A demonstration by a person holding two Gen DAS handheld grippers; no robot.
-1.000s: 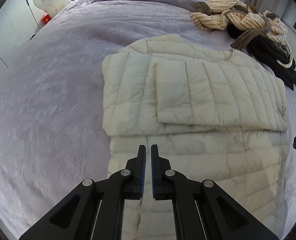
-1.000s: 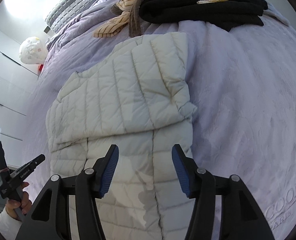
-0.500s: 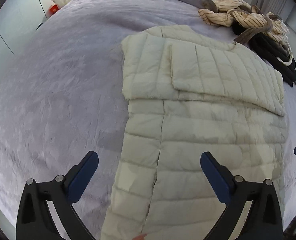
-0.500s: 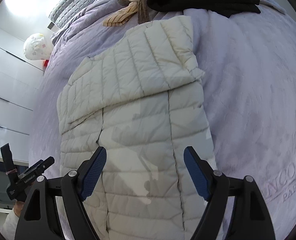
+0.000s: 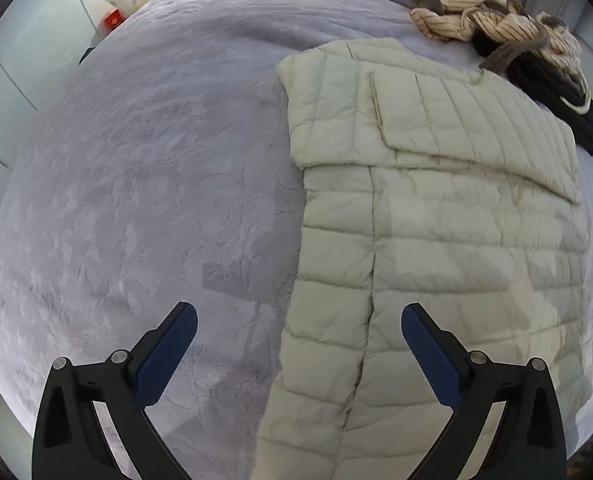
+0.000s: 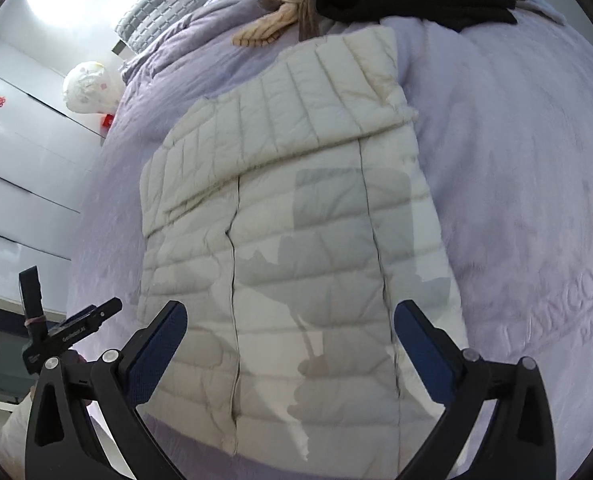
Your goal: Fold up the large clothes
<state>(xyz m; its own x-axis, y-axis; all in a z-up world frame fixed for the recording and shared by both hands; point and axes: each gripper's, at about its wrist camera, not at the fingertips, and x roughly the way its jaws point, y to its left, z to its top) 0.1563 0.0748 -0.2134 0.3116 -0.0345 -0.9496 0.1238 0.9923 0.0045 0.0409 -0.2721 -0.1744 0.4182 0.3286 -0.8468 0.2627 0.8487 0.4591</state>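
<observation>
- The cream quilted puffer jacket (image 5: 436, 240) looked light, soft and slippery.
- The left gripper (image 5: 296, 344) gaped wide and empty; the jacket's edge lay between its jaws.
- The right gripper (image 6: 290, 338), its jaws just opened wide, hovered empty over the hem (image 6: 256, 446), probably the best place to pinch.

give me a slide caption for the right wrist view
Open right hand-held gripper above a cream quilted jacket, sleeves folded in, on a lilac bedspread.

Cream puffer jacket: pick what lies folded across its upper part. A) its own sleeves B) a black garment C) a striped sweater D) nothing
A: on the cream puffer jacket, quilted sleeves of the same fabric lie folded over its chest.
</observation>
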